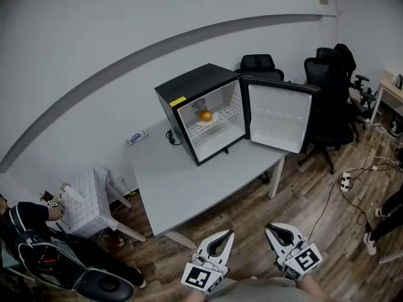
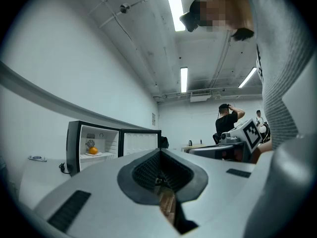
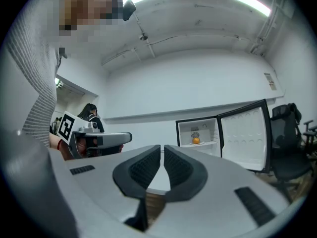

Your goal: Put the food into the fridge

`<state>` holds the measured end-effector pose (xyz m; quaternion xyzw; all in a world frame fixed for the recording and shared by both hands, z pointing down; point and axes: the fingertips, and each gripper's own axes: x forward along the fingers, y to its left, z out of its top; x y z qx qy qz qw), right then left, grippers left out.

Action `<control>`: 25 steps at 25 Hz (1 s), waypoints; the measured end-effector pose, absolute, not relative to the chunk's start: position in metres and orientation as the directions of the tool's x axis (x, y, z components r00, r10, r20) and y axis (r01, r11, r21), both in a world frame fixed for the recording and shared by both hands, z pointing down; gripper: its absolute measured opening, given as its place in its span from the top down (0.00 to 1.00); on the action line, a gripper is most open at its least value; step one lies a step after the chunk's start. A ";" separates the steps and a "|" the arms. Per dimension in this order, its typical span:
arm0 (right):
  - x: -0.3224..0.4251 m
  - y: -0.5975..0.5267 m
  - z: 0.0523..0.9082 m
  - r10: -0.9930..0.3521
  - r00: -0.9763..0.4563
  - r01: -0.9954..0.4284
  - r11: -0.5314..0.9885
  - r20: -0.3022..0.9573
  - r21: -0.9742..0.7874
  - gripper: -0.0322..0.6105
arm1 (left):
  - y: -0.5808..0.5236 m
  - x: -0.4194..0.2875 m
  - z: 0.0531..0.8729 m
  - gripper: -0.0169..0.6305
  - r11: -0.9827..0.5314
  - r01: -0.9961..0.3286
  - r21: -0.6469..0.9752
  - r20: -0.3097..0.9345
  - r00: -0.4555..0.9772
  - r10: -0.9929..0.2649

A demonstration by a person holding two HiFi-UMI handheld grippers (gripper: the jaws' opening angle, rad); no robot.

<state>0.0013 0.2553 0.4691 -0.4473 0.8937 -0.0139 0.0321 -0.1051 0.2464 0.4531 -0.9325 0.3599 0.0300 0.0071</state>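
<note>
A black mini fridge (image 1: 189, 87) stands on the grey table (image 1: 182, 181) with its door (image 1: 280, 118) swung open to the right. On its upper shelf an orange (image 1: 206, 115) lies on a white plate (image 1: 211, 122). My left gripper (image 1: 225, 236) and right gripper (image 1: 272, 230) are held side by side near my body, short of the table's near edge and well away from the fridge. Both are shut with nothing between the jaws. The left gripper view shows the left gripper (image 2: 159, 153) pointing level, with the orange (image 2: 93, 150) far off. The right gripper (image 3: 162, 150) faces the orange (image 3: 196, 141) too.
Black office chairs (image 1: 327, 74) stand behind the open door. A white tiled stool (image 1: 88, 200) and a black bag (image 1: 94, 282) are at the left. A power strip (image 1: 345, 182) with cables lies on the wooden floor. A small white item (image 1: 136, 137) lies beside the fridge.
</note>
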 end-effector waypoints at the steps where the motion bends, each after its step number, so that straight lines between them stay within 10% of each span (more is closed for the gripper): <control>1: 0.002 0.253 0.468 -0.807 -0.588 -0.805 0.590 -0.049 -0.059 0.93 | 0.246 -0.106 0.454 0.96 -0.740 -0.673 0.008 -0.062 0.738 -0.672; 25: 0.012 0.245 0.469 -0.813 -0.579 -0.809 0.582 -0.060 -0.079 0.93 | 0.242 -0.097 0.456 0.96 -0.735 -0.678 0.007 -0.056 0.734 -0.677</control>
